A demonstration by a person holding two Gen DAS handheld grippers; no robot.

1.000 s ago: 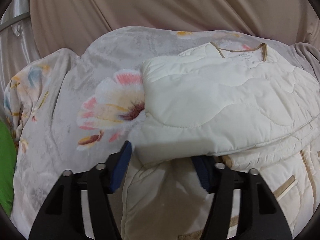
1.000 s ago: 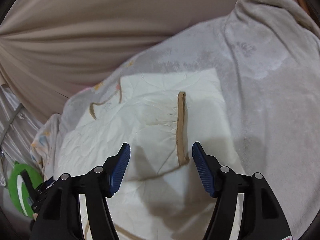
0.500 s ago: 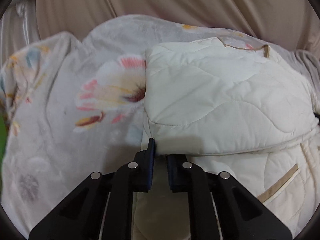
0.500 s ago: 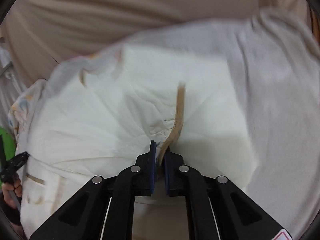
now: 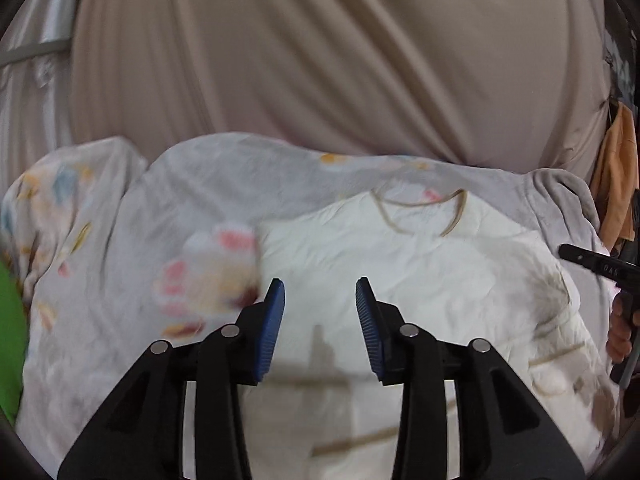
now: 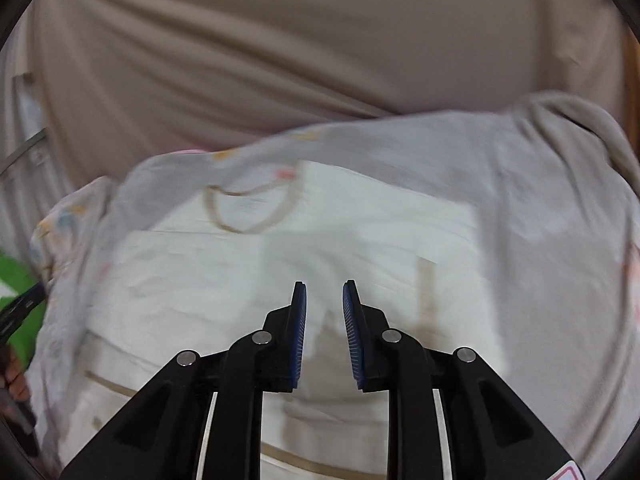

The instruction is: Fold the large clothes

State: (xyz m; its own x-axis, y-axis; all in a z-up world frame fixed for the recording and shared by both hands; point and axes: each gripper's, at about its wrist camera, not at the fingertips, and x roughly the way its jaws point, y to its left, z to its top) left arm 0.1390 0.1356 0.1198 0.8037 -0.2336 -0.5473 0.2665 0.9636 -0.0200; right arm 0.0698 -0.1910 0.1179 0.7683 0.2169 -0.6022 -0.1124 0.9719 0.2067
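Cream quilted jacket (image 5: 400,264) lies on the floral blanket (image 5: 132,240), collar at twelve o'clock, both sleeves apparently folded in and the bottom-up fold left, while the left gripper (image 5: 320,312) and right gripper (image 6: 324,320) have just been opening, empty.

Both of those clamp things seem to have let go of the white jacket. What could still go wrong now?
The puffy jacket may spring open, since the left gripper and right gripper have just been opening, with nothing between the jaws. The soft, rumpled blanket underneath could let the folds slide.
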